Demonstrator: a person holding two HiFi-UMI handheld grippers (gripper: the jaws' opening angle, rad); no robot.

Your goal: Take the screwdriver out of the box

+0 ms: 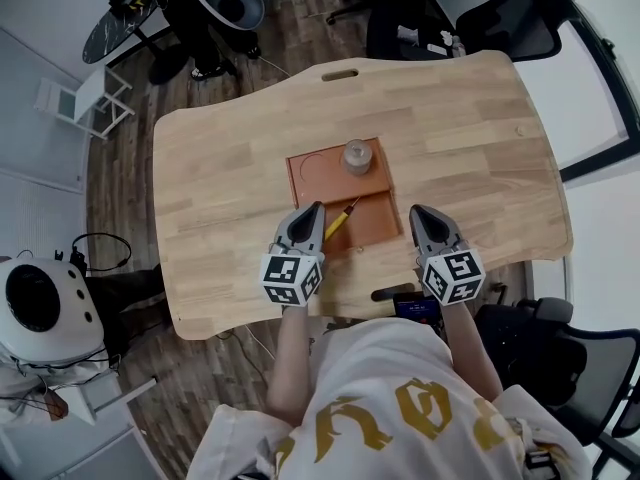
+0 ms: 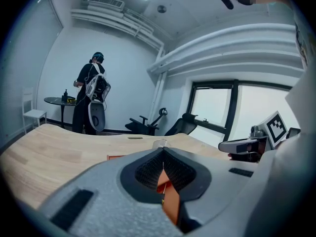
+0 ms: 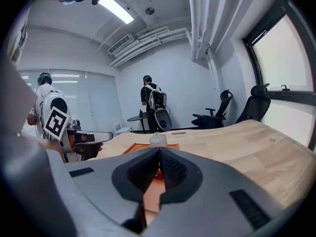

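Note:
An orange-brown box (image 1: 300, 171) lies open in the middle of the wooden table (image 1: 220, 158). The yellow-handled screwdriver (image 1: 339, 222) lies slantwise in its near compartment. A clear round jar (image 1: 357, 156) stands in the far compartment. My left gripper (image 1: 318, 208) is shut, its tips just left of the screwdriver handle and holding nothing that I can see. My right gripper (image 1: 413, 210) is shut and empty, over the table at the box's right edge. In the left gripper view the shut jaws (image 2: 163, 150) hide most of the box (image 2: 116, 156). The right gripper view shows the jar (image 3: 157, 139) beyond the shut tips (image 3: 159, 148).
The table's near edge is right under my hands. Office chairs (image 1: 520, 23) stand beyond the far right corner, a white chair (image 1: 85, 98) and a round side table (image 1: 120, 23) at the far left. A person (image 2: 91, 98) with a backpack stands by that side table.

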